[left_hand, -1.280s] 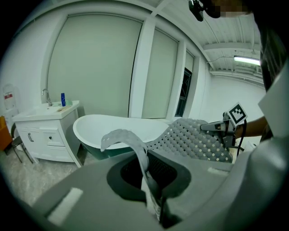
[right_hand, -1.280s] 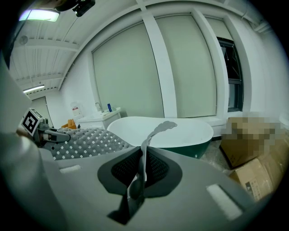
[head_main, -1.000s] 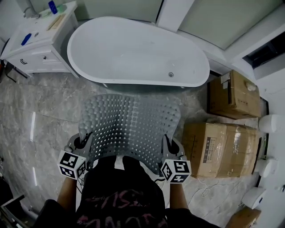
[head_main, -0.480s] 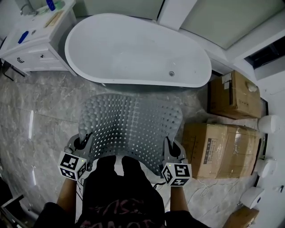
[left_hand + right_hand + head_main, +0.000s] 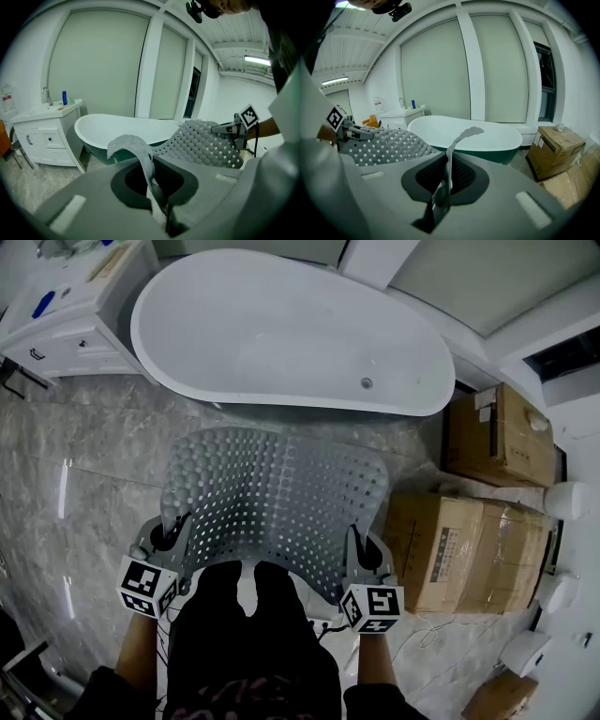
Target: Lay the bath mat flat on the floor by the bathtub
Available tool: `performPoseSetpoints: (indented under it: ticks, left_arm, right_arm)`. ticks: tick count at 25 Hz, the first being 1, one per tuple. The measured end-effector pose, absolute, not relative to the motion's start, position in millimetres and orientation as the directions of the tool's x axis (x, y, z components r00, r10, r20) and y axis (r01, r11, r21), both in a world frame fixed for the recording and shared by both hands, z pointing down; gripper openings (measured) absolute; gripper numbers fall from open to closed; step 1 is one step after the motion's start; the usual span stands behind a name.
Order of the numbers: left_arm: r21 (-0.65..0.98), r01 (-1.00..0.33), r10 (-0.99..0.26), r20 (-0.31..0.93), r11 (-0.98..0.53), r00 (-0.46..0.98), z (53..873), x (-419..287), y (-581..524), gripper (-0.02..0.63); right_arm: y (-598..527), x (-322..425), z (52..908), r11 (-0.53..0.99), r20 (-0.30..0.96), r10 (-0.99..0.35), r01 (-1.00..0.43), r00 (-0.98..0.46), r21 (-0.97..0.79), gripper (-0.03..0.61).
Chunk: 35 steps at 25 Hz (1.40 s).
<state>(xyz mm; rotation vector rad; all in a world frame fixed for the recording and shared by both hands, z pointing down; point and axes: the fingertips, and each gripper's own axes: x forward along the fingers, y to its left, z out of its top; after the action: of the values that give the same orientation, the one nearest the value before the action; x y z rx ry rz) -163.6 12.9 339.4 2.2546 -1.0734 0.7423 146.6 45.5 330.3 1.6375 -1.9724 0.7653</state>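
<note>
Bath mat (image 5: 272, 502): flexible grey rubbery plastic, matt, perforated and covered with small bumps. Bathtub (image 5: 281, 334): smooth white, glossy interior; floor (image 5: 94, 446): polished grey marble-pattern tile with bright reflective streaks. Cardboard boxes (image 5: 469, 554): brown, matt paperboard with tape strips along the seams.
</note>
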Motion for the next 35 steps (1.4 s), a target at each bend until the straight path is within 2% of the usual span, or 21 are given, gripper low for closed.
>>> performPoseSetpoints:
  ticks: [11, 35]
  left_arm:
    - [0.225, -0.788, -0.474, 0.694, -0.573, 0.543, 365, -160, 14, 0.011]
    - [0.223, -0.786, -0.46, 0.707, -0.576, 0.538, 401, -159, 10, 0.011]
  right_arm:
    - [52, 137, 354, 0.123, 0.675, -0.717, -0.985, -0.175, -0.124, 0.041]
    - [50, 142, 388, 0.083, 0.692, -0.706, -0.988, -0.149, -0.128, 0.043]
